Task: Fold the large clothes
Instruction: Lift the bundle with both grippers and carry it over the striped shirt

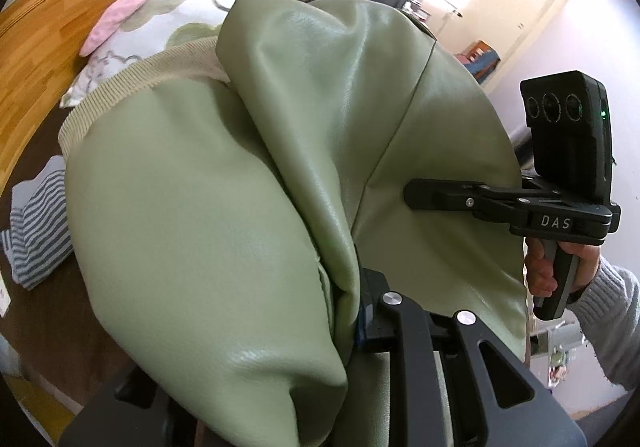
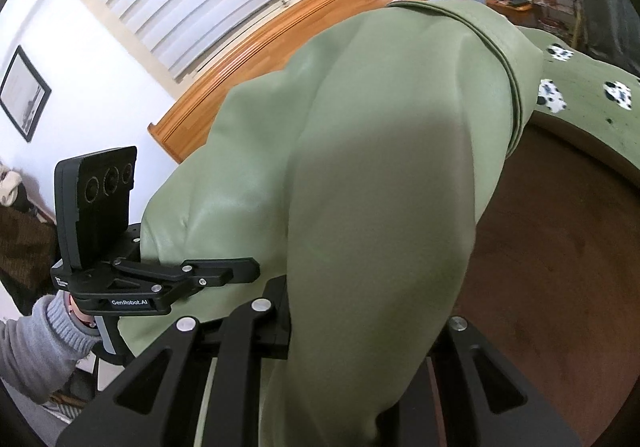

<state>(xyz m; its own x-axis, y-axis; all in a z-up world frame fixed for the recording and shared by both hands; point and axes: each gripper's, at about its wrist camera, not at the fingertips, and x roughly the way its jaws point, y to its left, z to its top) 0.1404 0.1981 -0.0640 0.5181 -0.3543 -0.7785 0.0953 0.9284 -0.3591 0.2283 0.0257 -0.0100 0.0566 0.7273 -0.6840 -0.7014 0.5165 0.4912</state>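
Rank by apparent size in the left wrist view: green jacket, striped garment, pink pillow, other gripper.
1. green jacket, which fills most of the view and hangs very near the lens.
2-4. right gripper, striped garment and pink pillow look alike; differing nearness makes ranking unsure.

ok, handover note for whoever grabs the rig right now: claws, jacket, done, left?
Left claw: shut on the green jacket, fabric bunched between its fingers.
Right claw: shut on the same jacket, which drapes over it.
Jacket hangs between both claws above the bed; ribbed cream hem at the far side.
Done: both grips.
Left: likely lay it flat, then fold. No fold visible yet.
A striped garment lies on the bed.
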